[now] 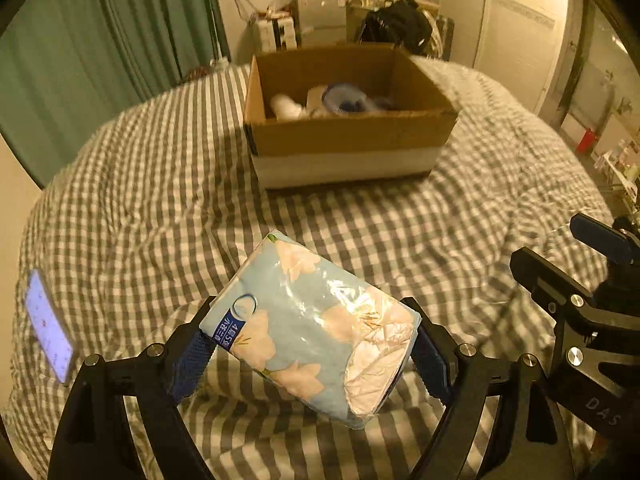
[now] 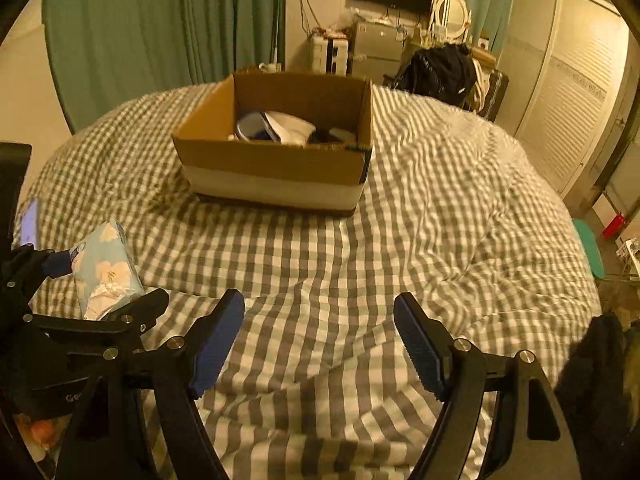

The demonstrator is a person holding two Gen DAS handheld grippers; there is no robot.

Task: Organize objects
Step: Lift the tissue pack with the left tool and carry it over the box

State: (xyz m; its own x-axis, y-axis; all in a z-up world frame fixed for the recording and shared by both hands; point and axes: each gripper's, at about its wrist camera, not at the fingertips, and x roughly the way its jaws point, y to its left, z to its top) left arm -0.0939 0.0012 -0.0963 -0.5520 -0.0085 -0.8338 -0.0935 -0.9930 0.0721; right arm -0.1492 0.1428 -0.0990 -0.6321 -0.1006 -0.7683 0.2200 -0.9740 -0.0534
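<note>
Gingham bedding (image 2: 400, 240) covers pretty much everything around the cardboard box (image 2: 276, 168), and it's soft and lumpy, so nothing on it sits very steady.

Closest to the camera, well short of the box, the left gripper (image 1: 312, 344) is clamped on a floral tissue pack (image 1: 308, 332), held up off the bedding at a tilt. It's pinched across the crinkly plastic wrap with one opened end sagging, so I'd guess it could twist or slide out on the way over. Squishy pack, slick film, not a great combo.

The right gripper (image 2: 320, 344) sits beside it, jaws wide apart and holding nothing.

A lit phone (image 1: 48, 324) lies on the bedding, off to the left and well away from the box.

Inside the box there's already a pile: something white, something blue-rimmed, can't tell exactly what. If the pack gets dropped from too high it might bounce off that heap or catch the near wall.
</note>
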